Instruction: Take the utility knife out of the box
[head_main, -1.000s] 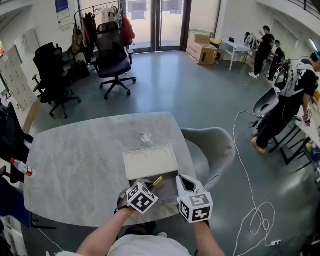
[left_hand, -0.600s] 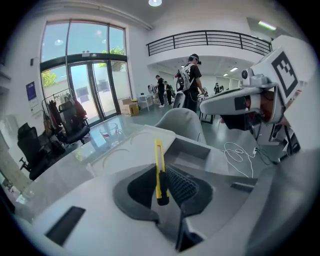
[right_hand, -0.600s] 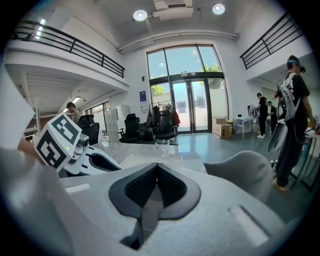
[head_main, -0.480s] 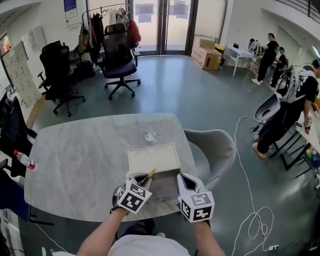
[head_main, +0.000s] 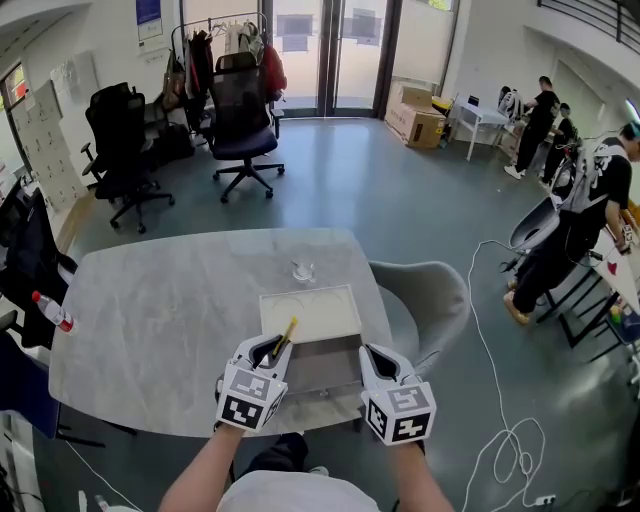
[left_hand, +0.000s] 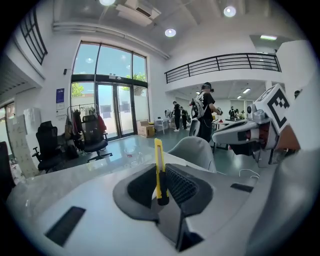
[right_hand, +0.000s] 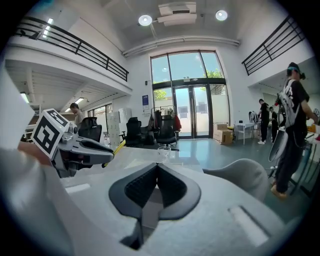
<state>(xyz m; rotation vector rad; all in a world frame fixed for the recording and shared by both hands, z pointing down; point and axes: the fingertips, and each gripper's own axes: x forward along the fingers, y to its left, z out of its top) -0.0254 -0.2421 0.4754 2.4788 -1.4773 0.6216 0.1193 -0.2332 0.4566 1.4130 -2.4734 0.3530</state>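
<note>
Holding: left tongs (head_main: 275, 350) (left_hand: 161, 182) clamped on one slim yellow utility knife (head_main: 287, 337) (left_hand: 158, 167), pointing upward.
Closed: right tongs (head_main: 378, 358) (right_hand: 156, 177), empty, jaws together.
Ahead: one open cream box (head_main: 310, 312) on grey marble desk (head_main: 160, 320), just beyond both tongs.

The slim yellow utility knife (left_hand: 158, 170) tilts upward, seemingly clear of the open cream-lined box (head_main: 330, 366) below.
</note>
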